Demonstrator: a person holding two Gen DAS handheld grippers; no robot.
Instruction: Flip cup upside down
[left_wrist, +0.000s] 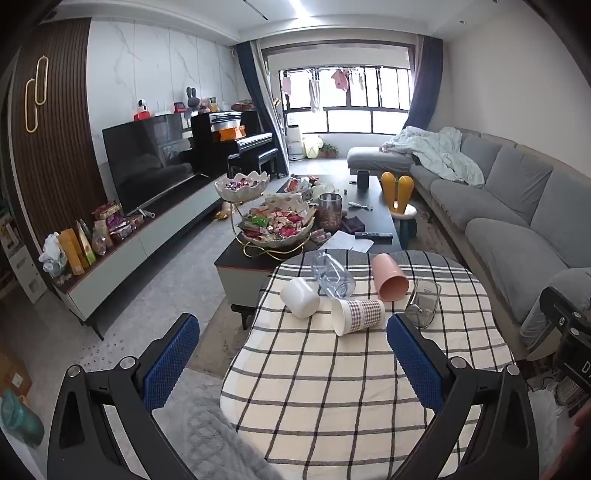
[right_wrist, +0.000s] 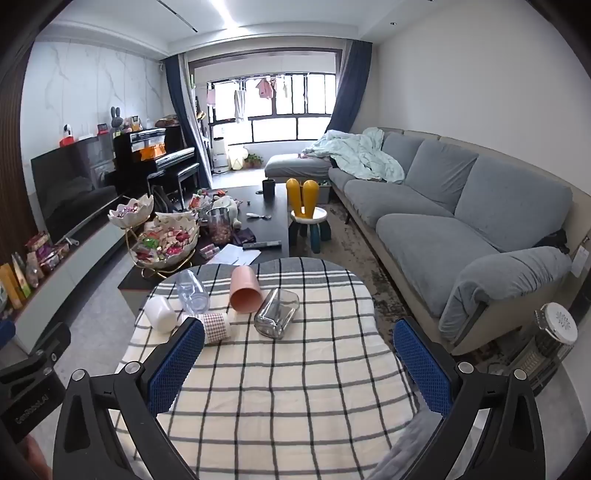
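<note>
Left wrist view: left gripper (left_wrist: 291, 354) nearest, blue pads spread wide, nothing between them, held above the near part of the checked tablecloth (left_wrist: 332, 406). Right gripper (right_wrist: 297, 360) likewise wide apart and empty over the same cloth.

Farther along the cloth, five cups lie tipped on their sides in a loose cluster. Checked paper cup (left_wrist: 357, 316) closest, mouth toward the left gripper. White cup (left_wrist: 300, 297) just to its left. Clear square glass (left_wrist: 423, 303) to the right, apart from the paper cup. Behind these, clear plastic cup (left_wrist: 332, 275), touching or nearly touching the white one; cannot tell which. Pink cup (left_wrist: 389, 277) beside it, mouth facing the camera.

Beyond the table edge: dark coffee table (left_wrist: 384, 218) with a tiered snack bowl (left_wrist: 277, 225). Grey sofa (left_wrist: 517, 206) along the right wall; TV (left_wrist: 151, 166) on the left.
</note>
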